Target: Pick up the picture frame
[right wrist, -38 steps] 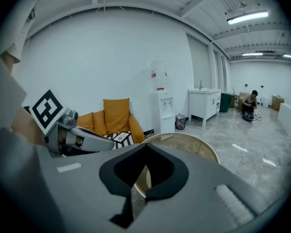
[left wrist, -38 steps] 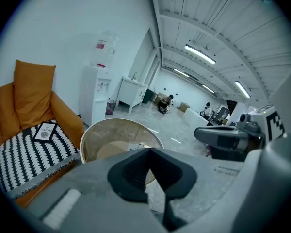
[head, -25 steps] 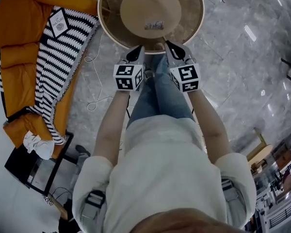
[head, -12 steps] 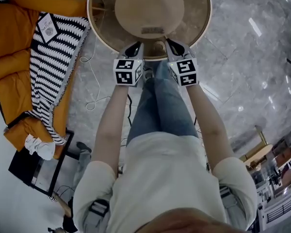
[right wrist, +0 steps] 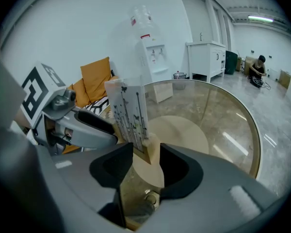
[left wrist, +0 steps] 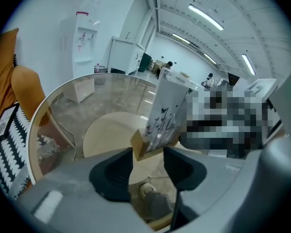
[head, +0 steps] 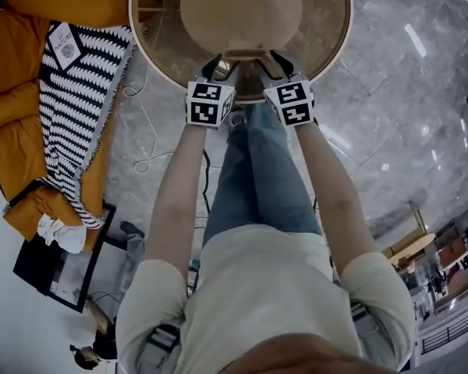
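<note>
Head view: picture frame (head: 249,53) upright at near edge of round glass table (head: 339,45). Left gripper (head: 218,67) and right gripper (head: 281,65) sit at its lower corners. Both sets of jaws opening, a frame corner between each, pads not pressing.

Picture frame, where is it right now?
The picture frame stands upright at the near edge of the round glass table, top centre of the head view.

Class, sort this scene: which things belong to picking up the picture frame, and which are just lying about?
Job: picture frame; left hand-held gripper and right hand-held gripper, jaws opening, frame's lower corners between them; glass table.
Lying about: orange cushions, striped blanket, white cable, water dispenser.
</note>
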A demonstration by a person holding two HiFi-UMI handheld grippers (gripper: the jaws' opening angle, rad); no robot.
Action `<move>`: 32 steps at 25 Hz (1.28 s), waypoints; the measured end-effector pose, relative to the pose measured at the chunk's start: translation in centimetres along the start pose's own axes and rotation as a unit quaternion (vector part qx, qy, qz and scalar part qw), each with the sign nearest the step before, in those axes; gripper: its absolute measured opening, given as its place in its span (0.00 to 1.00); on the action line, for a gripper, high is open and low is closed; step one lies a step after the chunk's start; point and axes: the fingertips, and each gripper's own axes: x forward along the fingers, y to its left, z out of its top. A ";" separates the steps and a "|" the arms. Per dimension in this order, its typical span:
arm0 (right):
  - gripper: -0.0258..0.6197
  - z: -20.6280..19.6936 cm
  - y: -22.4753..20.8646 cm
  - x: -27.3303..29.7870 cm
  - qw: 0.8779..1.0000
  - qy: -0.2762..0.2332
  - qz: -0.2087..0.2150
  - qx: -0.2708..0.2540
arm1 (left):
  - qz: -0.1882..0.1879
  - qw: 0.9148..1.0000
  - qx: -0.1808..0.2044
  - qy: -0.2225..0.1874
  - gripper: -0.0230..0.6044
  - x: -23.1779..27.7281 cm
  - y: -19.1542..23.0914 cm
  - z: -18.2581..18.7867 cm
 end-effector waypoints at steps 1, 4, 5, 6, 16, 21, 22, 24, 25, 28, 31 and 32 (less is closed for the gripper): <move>0.31 -0.1 -0.1 0.5 1.000 0.003 0.001 -0.002 | 0.000 1.000 0.002 0.001 0.34 0.4 0.2 0.0; 0.34 -0.3 -0.5 1.7 1.000 0.011 0.005 -0.009 | -0.003 1.000 0.013 0.005 0.35 1.6 0.6 0.2; 0.36 -0.2 -0.5 2.0 1.000 0.014 0.010 -0.011 | -0.005 1.000 0.017 0.007 0.35 1.9 0.7 0.2; 0.36 -0.3 -0.4 2.3 1.000 0.017 0.015 -0.014 | -0.006 1.000 0.022 0.009 0.35 2.3 0.7 0.2; 0.35 -0.2 -0.3 3.2 0.999 0.019 0.028 -0.029 | 0.003 1.000 0.025 0.016 0.32 2.9 0.9 0.0; 0.35 0.3 0.2 2.2 0.999 0.012 0.016 -0.027 | 0.007 1.000 0.026 0.010 0.31 1.9 0.5 0.4; 0.35 0.4 0.4 1.8 0.999 0.010 0.014 -0.027 | 0.008 1.000 0.027 0.008 0.31 1.6 0.3 0.5; 0.35 0.7 0.6 1.0 1.000 0.005 0.010 -0.029 | 0.009 1.000 0.029 0.003 0.31 0.9 -0.2 0.7; 0.35 0.9 0.8 0.6 1.000 0.002 0.008 -0.030 | 0.009 1.000 0.030 0.000 0.31 0.5 -0.4 0.9; 0.35 1.5 1.6 -0.9 0.999 -0.007 0.001 -0.033 | 0.007 0.999 0.032 -0.006 0.31 -1.0 -1.2 1.2; 0.35 2.1 2.6 -2.7 0.999 -0.016 -0.005 -0.037 | 0.010 0.999 0.034 -0.017 0.31 -2.9 -2.1 1.6; 0.35 2.3 3.0 -3.4 0.999 -0.019 -0.007 -0.039 | 0.010 0.999 0.034 -0.020 0.31 -3.5 -2.4 1.7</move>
